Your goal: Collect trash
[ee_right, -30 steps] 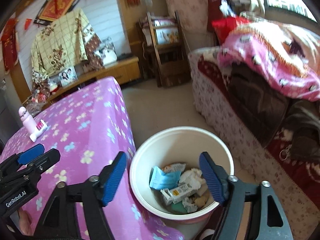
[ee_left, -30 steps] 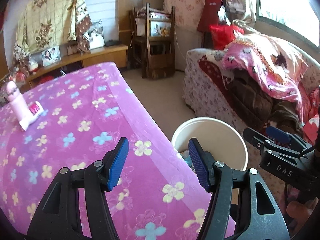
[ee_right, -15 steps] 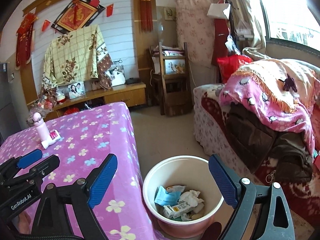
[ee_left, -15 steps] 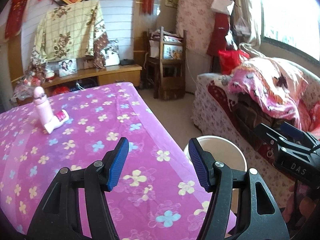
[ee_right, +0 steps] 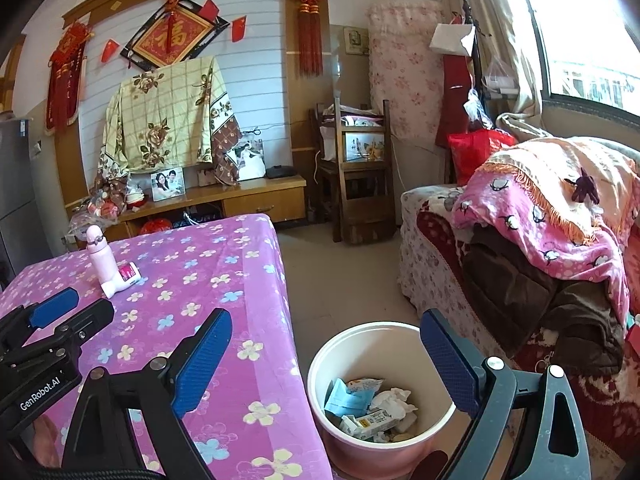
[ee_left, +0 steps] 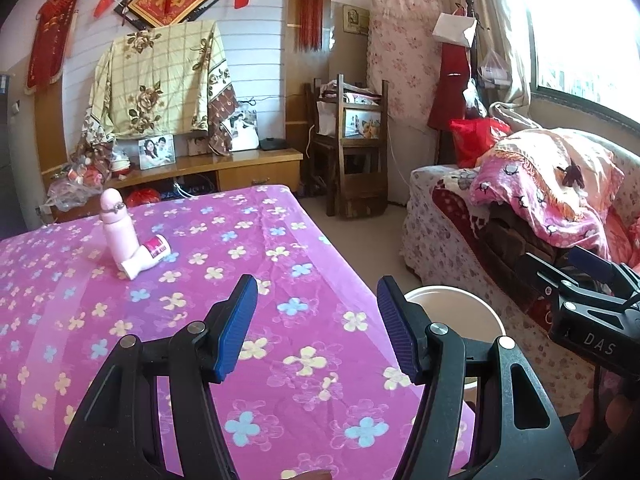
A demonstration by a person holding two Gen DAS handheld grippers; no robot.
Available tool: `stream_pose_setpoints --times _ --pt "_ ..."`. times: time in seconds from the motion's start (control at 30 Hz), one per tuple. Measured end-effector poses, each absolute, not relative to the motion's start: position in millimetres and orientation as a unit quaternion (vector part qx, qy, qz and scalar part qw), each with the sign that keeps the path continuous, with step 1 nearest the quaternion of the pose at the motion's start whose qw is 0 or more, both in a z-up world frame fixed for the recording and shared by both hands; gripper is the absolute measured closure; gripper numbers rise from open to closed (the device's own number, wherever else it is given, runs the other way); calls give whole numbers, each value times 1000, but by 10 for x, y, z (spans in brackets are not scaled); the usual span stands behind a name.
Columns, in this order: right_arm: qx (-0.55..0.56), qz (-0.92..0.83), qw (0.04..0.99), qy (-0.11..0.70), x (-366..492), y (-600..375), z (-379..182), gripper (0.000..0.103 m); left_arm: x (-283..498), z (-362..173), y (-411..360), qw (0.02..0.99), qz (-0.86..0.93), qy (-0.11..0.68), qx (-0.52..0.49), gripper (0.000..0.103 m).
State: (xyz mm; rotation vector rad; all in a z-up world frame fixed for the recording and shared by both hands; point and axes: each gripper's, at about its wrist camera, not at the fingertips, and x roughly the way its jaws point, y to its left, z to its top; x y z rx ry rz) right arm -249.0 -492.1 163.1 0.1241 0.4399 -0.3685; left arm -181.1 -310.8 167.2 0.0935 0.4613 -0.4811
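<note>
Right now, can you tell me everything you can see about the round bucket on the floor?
The bucket is round, with a white inside and a pinkish outer wall, plastic by the look of it. It stands upright and open on the beige floor, right beside the table's purple flowered cloth and in front of the sofa. Inside lie a crumpled blue face mask, white tissue and a small carton. Neither gripper touches it.

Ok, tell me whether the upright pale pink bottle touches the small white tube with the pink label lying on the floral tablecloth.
Touching. In the left wrist view the tube lies against the bottle's base, no cloth between them.
</note>
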Motion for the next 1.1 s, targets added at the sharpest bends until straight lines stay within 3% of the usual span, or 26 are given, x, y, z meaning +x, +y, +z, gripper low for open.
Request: stream_pose_setpoints --times 1.1 --pt "62 -179 959 213 -2517 -4869 1658 6 -1805 1727 -3077 943 -235 229 45 42"
